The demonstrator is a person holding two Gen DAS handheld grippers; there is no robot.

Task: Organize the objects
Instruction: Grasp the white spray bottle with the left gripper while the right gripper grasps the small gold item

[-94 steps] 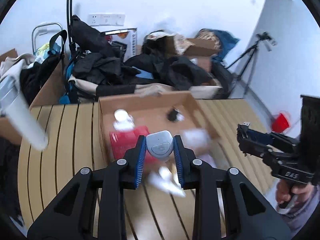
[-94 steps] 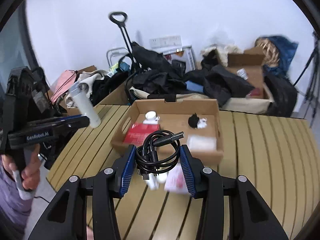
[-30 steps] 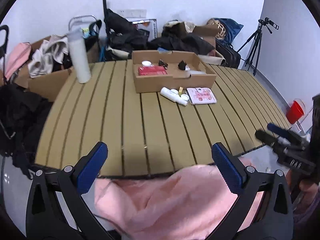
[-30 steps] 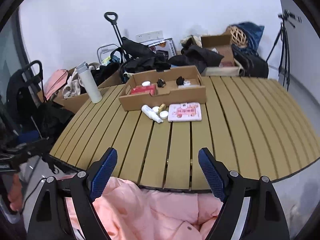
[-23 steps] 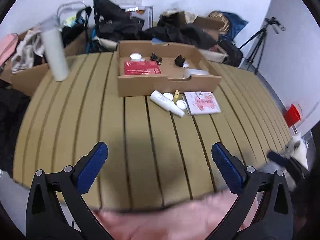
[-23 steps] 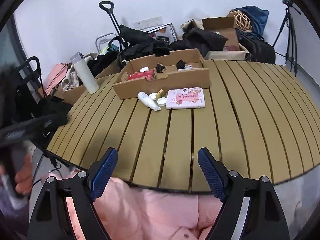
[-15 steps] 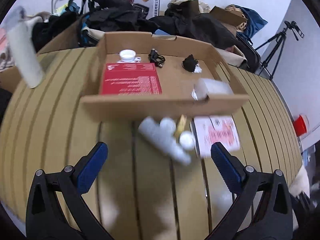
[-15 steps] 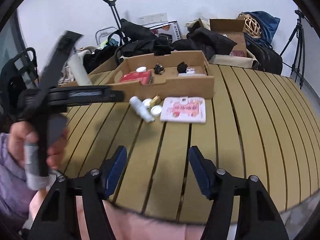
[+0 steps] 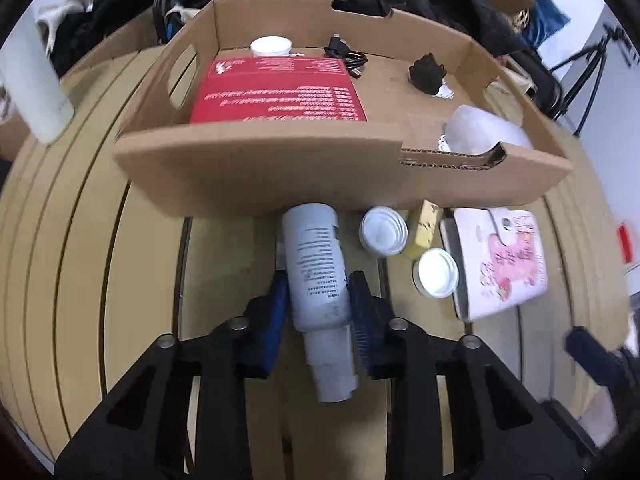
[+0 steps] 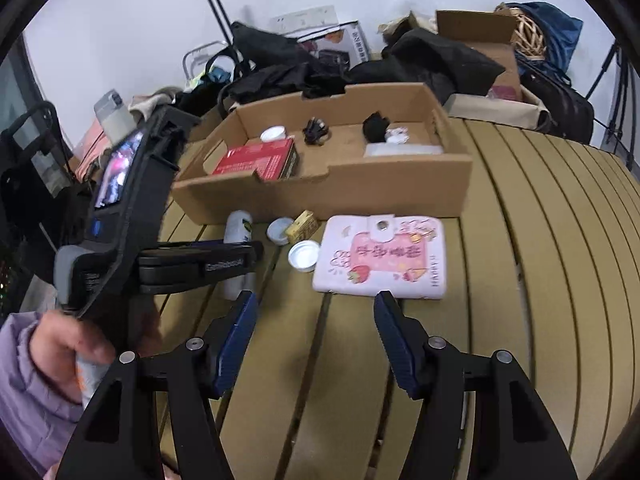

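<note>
A white bottle (image 9: 316,268) lies on the slatted table just in front of the cardboard box (image 9: 280,168). My left gripper (image 9: 319,300) is closing on it, and both blue pads touch the bottle's sides. Two white round lids (image 9: 383,231) (image 9: 436,273), a small yellow item (image 9: 424,228) and a pink case (image 9: 504,260) lie to the bottle's right. My right gripper (image 10: 316,312) hovers open and empty over the table, just short of the pink case (image 10: 384,256). The box holds a red carton (image 9: 280,92), a black cable (image 9: 346,54) and other small items.
A white tumbler (image 9: 32,92) stands on the table left of the box. A person's hand (image 10: 68,344) in a lilac sleeve holds the left gripper's handle. Bags, dark clothes and more boxes (image 10: 476,36) pile up behind the table. A tripod (image 10: 620,80) stands at far right.
The left gripper came down from the table's near edge to the white bottle and its wide jaws closed around it. The right gripper moved closer to the pink case and its jaws narrowed.
</note>
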